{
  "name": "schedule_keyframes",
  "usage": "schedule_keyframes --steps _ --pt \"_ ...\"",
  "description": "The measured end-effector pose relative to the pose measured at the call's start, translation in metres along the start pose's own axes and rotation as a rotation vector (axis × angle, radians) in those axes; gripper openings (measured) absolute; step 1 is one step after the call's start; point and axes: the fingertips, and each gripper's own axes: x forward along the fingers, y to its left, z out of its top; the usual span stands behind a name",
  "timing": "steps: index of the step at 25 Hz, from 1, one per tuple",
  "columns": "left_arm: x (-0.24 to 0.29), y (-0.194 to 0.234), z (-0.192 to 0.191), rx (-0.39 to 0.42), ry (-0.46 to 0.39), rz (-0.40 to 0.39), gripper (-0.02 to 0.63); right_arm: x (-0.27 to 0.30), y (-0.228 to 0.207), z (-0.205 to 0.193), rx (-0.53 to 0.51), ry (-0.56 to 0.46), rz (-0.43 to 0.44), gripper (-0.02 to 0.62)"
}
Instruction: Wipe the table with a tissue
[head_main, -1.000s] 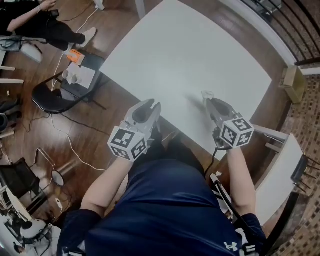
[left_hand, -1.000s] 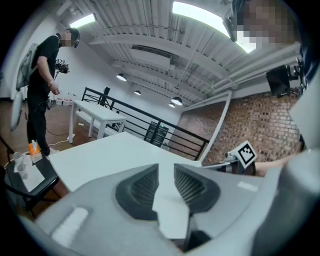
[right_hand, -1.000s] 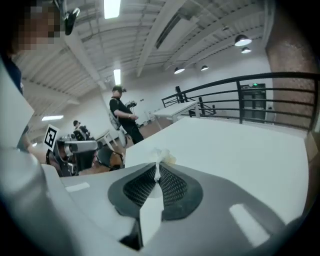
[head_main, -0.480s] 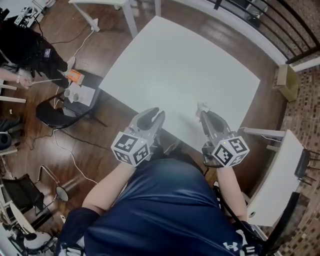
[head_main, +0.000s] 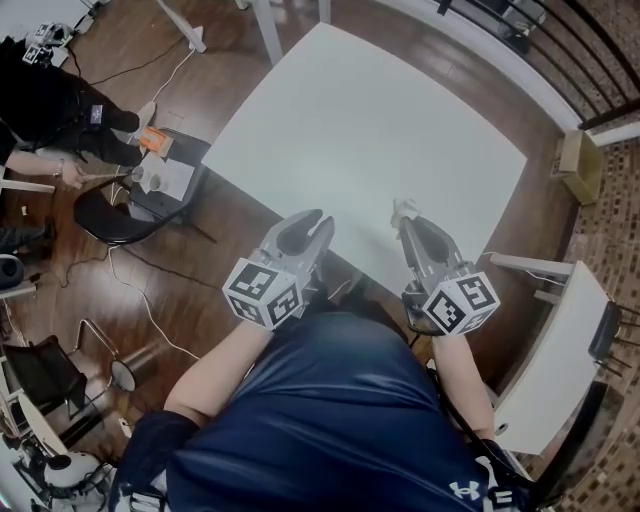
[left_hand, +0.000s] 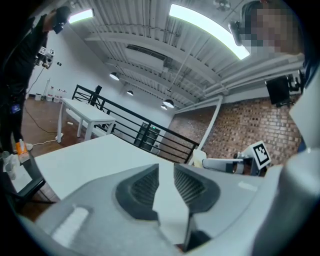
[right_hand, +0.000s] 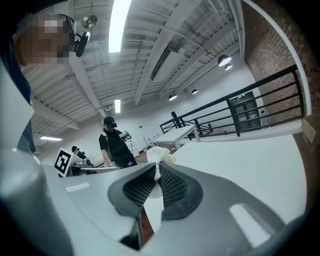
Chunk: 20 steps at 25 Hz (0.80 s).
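Observation:
A white square table (head_main: 370, 130) fills the upper middle of the head view. My right gripper (head_main: 404, 217) hovers over its near edge, shut on a small crumpled white tissue (head_main: 402, 209); in the right gripper view the tissue (right_hand: 159, 155) pokes out past the fingertips of the right gripper (right_hand: 157, 171). My left gripper (head_main: 314, 222) is held at the table's near-left edge, its jaws slightly apart and nothing between them. Seen from the left gripper view, the left gripper (left_hand: 166, 172) points across the tabletop (left_hand: 95, 157), with the right gripper (left_hand: 235, 162) at the right.
A black chair (head_main: 120, 205) holding papers and cups stands left of the table, with a person (head_main: 50, 110) beside it. Another white table (head_main: 545, 350) is at the right. A railing (head_main: 540, 30) runs along the far side. Cables lie on the wooden floor.
The right gripper with the tissue drew back toward the table's near edge and now sits lower in the head view. The left gripper barely shifted. The person at left moved.

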Motion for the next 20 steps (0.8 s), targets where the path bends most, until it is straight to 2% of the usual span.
schedule_keyframes --steps 20 --pt "0.001 0.010 0.000 -0.007 0.008 0.003 0.092 0.008 0.003 -0.004 -0.014 0.013 0.000 0.026"
